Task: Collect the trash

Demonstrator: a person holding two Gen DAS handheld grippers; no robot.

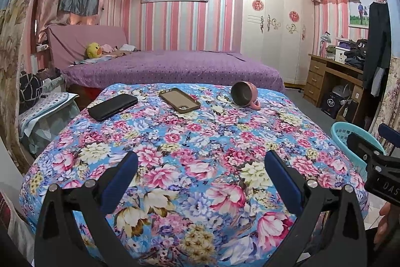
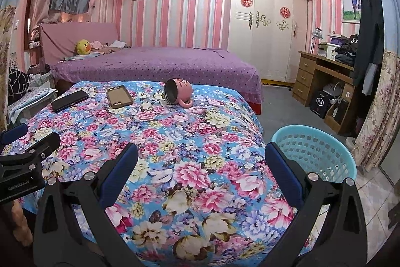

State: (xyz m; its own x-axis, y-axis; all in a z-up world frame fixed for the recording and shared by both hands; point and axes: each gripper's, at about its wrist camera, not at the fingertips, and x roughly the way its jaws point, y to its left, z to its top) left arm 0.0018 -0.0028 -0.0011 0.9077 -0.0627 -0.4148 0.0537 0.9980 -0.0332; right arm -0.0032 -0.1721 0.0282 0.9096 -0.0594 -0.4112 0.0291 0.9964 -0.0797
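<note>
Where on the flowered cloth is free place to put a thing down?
The near part of the flowered cloth, between the two open grippers and the far row, is bare. The far edge is crowded: black phone, brown case, tipped pink mug.

left wrist view: teal basket (image 1: 343, 139) mostly hidden behind the right gripper (image 1: 370, 152) and the bed edge; only part of its rim shows. right gripper cut off by the frame edge, so its jaw state is unreadable. right wrist view: basket (image 2: 312, 149) interior floor hidden by its near wall and one blue finger. pink mug (image 2: 178, 93) print too small to read. left gripper (image 2: 22, 142) partly out of frame.
</note>
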